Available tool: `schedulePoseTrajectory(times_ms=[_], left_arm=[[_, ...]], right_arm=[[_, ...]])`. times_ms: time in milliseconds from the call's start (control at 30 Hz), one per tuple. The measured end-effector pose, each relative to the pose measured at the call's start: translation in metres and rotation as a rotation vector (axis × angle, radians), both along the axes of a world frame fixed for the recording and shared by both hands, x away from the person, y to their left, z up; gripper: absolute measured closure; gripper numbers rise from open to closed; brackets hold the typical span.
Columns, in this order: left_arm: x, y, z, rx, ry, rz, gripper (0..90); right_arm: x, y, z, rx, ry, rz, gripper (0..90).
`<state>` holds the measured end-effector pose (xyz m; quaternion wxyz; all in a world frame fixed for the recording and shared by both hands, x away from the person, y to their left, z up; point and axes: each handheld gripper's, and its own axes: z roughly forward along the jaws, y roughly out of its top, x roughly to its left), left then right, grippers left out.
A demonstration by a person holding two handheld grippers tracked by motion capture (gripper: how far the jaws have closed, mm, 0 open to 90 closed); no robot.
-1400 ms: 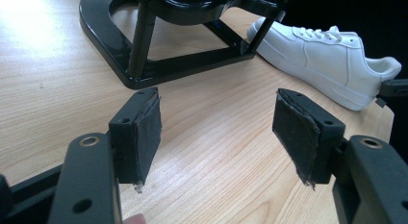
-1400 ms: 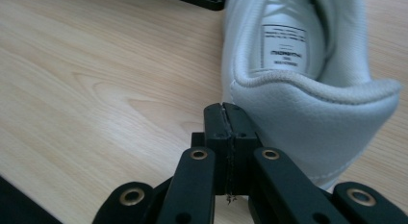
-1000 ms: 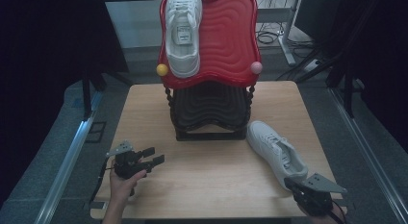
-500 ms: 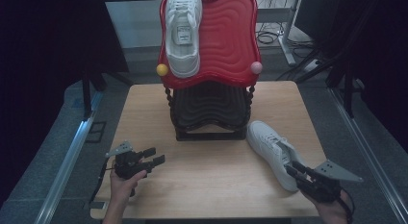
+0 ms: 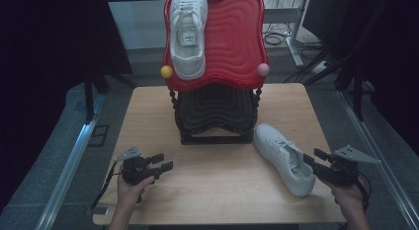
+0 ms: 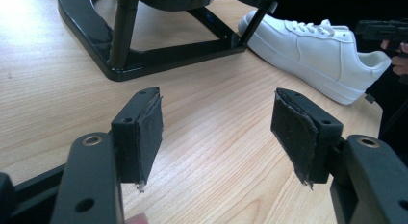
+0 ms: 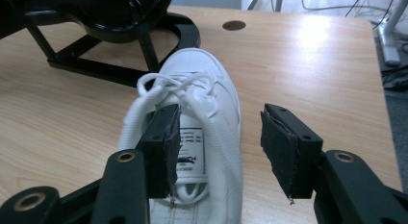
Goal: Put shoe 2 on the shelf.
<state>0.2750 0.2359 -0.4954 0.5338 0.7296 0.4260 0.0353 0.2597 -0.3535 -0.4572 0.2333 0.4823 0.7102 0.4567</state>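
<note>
Lying on the table, shoe (image 5: 283, 158) touches right tool (image 5: 314, 160).

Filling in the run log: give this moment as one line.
right hand-held gripper: just opened, one jaw inside shoe on table | left hand-held gripper: open, holding nothing

Near half of the pale wooden table (image 5: 222, 185) lies bare between the two hands; open passage across it.

Black-framed shoe stand with red wavy top shelf (image 5: 215, 101) blocks the table's far middle; bare strips of wood on either side of it.

White lace-up sneaker (image 5: 284, 158) lies on the table right of the stand's foot, toe just beside the frame, narrowing the right-hand lane. A second white sneaker (image 5: 188, 32) occupies the left of the red shelf; the shelf's right part is free.
</note>
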Motion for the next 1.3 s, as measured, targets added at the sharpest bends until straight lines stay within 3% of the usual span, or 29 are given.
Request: schedulePoseTrajectory(times_ms=[100,167,367,600,700,767,933,1000,1100,1167,1300], left_arm=[[0.000,0.000,0.000,0.006,0.002,-0.002,35.9],[0.000,0.000,0.000,0.006,0.000,-0.005,35.8],[-0.001,0.002,0.001,0.002,-0.001,-0.002,35.8],[-0.001,0.001,0.001,0.001,0.003,-0.005,36.0],[-0.001,0.001,0.001,-0.002,0.001,-0.009,36.0],[0.000,0.001,0.000,0.000,0.002,-0.011,36.0],[-0.002,0.001,0.001,-0.006,0.002,-0.012,36.0],[-0.002,0.002,0.002,-0.008,-0.003,-0.011,36.0],[-0.002,0.003,0.002,-0.012,-0.004,-0.008,36.0],[-0.001,0.003,0.001,-0.012,0.000,-0.010,36.0],[-0.001,0.002,-0.001,-0.007,0.006,-0.011,36.0]], right_arm=[[0.014,0.000,-0.004,0.028,0.023,0.029,47.5],[0.023,0.004,-0.004,0.022,0.033,0.054,47.5],[0.042,0.021,-0.004,-0.060,0.088,0.124,46.7],[0.060,0.029,-0.015,-0.117,0.143,0.101,51.5],[0.062,0.025,-0.016,-0.083,0.148,0.102,60.1],[0.060,0.024,-0.015,-0.090,0.140,0.096,64.2],[0.055,0.035,-0.015,-0.228,0.103,0.082,66.1],[0.055,0.035,-0.015,-0.251,0.113,0.079,65.9],[0.055,0.034,-0.021,-0.241,0.125,0.073,66.5],[0.054,0.030,-0.024,-0.192,0.099,0.051,70.9],[0.054,0.023,-0.027,-0.122,0.098,0.044,77.9]])
